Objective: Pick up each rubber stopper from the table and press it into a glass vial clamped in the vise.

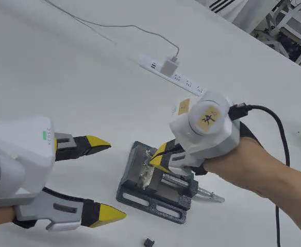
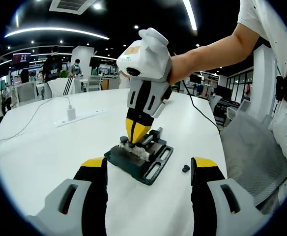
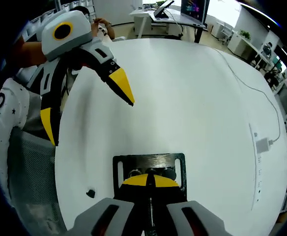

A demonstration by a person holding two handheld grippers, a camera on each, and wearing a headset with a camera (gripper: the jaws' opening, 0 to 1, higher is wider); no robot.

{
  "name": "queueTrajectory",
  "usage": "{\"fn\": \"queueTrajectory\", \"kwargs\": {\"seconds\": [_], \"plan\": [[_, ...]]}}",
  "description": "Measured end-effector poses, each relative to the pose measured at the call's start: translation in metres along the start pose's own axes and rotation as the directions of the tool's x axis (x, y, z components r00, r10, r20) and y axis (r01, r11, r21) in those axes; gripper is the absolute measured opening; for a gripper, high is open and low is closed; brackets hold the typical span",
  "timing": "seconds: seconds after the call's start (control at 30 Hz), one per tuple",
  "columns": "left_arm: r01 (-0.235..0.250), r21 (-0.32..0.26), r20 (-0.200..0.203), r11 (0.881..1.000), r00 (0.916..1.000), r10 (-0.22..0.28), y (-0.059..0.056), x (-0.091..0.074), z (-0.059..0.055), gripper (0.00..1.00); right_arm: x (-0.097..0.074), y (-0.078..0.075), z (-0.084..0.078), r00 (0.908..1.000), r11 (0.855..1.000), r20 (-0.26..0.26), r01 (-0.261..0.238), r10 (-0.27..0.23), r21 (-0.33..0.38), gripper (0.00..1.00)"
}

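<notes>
Nearest the person, a loose rubber stopper (image 1: 149, 242) is lying on the white table (image 1: 63, 77), just in front of the vise (image 1: 150, 204) and not touching it. It is looking small and dark, nearly black, squat, with a top that seems a little wider than its base; finer detail is too small to tell.

The left gripper (image 1: 103, 177) is hovering above the table to the left of the vise, its yellow-tipped jaws spread wide apart with nothing between them.

The dark grey vise is sitting flat on the table with its screw handle pointing to the right in the head view. Pale glass vials (image 2: 126, 147) are standing upright in its jaws, and two of them are showing small dark seated stoppers (image 2: 124, 140) on top.

The right gripper (image 2: 135, 133) is pointing steeply down onto the top of the vise, right at the vials. Its yellow tips are pressing together; whether anything is pinched between them cannot be told.

Farther back, a white power strip (image 1: 184, 80) is lying on the table with a white plug (image 1: 168, 67) in it, and a thin grey cable (image 1: 114, 28) is trailing away toward the far edge.
</notes>
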State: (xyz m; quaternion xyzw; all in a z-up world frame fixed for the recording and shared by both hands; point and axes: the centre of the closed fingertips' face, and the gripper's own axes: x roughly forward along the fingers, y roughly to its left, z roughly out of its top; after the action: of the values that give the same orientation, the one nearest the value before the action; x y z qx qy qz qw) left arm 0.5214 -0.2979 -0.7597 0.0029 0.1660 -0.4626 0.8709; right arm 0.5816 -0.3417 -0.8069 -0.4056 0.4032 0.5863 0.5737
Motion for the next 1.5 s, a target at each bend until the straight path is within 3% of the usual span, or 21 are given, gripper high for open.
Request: {"fn": "queueTrajectory", "kwargs": {"seconds": [0.13, 0.63, 1.07, 1.33, 1.5], "plan": [[0.0, 0.008, -0.007, 1.0, 1.0, 0.0, 0.0, -0.001, 0.002, 0.67, -0.001, 0.0, 0.0, 0.9993, 0.999, 0.037, 0.0, -0.001, 0.046, 0.0], [0.003, 0.031, -0.037, 1.0, 0.9993, -0.002, -0.007, -0.004, 0.006, 0.67, -0.003, 0.004, 0.001, 0.9957, 0.997, 0.092, 0.0, -0.007, 0.075, 0.01], [0.014, 0.055, -0.064, 0.998, 0.9979, -0.01, -0.015, -0.006, 0.007, 0.67, -0.019, 0.005, -0.002, 0.9864, 0.992, 0.154, 0.037, -0.056, 0.122, 0.07], [0.015, 0.073, -0.086, 0.997, 0.9962, -0.009, -0.019, -0.009, 0.007, 0.67, -0.036, 0.007, -0.002, 0.9622, 0.978, 0.255, 0.042, -0.094, 0.203, 0.13], [0.019, 0.088, -0.113, 0.996, 0.9936, -0.009, -0.023, -0.011, 0.004, 0.67, -0.049, 0.008, -0.003, 0.9351, 0.965, 0.329, 0.046, -0.132, 0.258, 0.19]]}}
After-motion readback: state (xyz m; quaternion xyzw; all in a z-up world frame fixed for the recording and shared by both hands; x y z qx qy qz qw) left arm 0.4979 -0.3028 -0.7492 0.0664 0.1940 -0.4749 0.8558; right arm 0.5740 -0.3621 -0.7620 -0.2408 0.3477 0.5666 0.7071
